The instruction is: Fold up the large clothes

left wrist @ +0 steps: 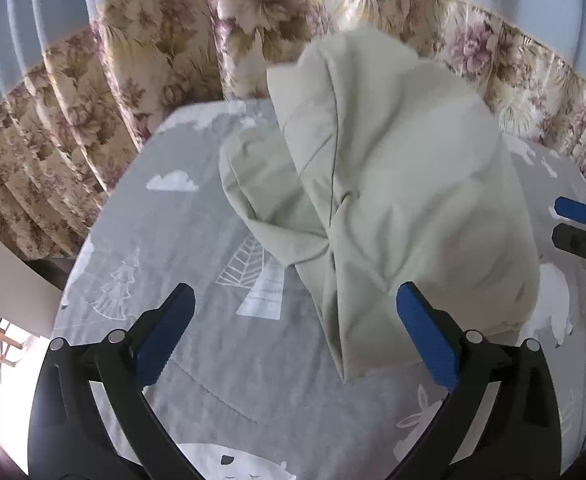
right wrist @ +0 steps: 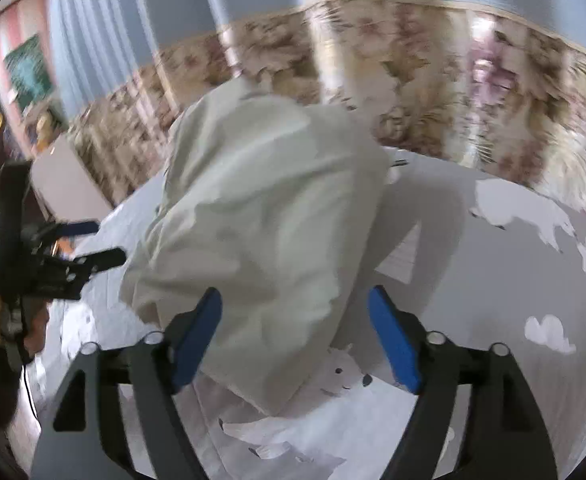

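Note:
A pale green garment point(left wrist: 393, 184) lies bunched in a tall heap on a bed's grey sheet point(left wrist: 165, 240) with white prints. In the left wrist view my left gripper point(left wrist: 296, 291) stands open just in front of the heap. The garment's pointed lower corner reaches down between its blue pads point(left wrist: 425, 336) without being pressed. My right gripper point(left wrist: 559, 220) shows at the far right edge, beside the heap. In the right wrist view my right gripper point(right wrist: 295, 293) is open, and the garment point(right wrist: 253, 216) has its near edge lying between the fingers. My left gripper point(right wrist: 107, 240) is at the heap's left side.
A floral curtain point(left wrist: 105, 92) with a blue upper part hangs close behind the bed. The bed's left edge point(left wrist: 77, 264) drops off beside a pale board point(left wrist: 9, 272). Bare grey sheet point(right wrist: 493, 280) stretches to the right of the heap. A hand point(right wrist: 33, 336) holds the left gripper.

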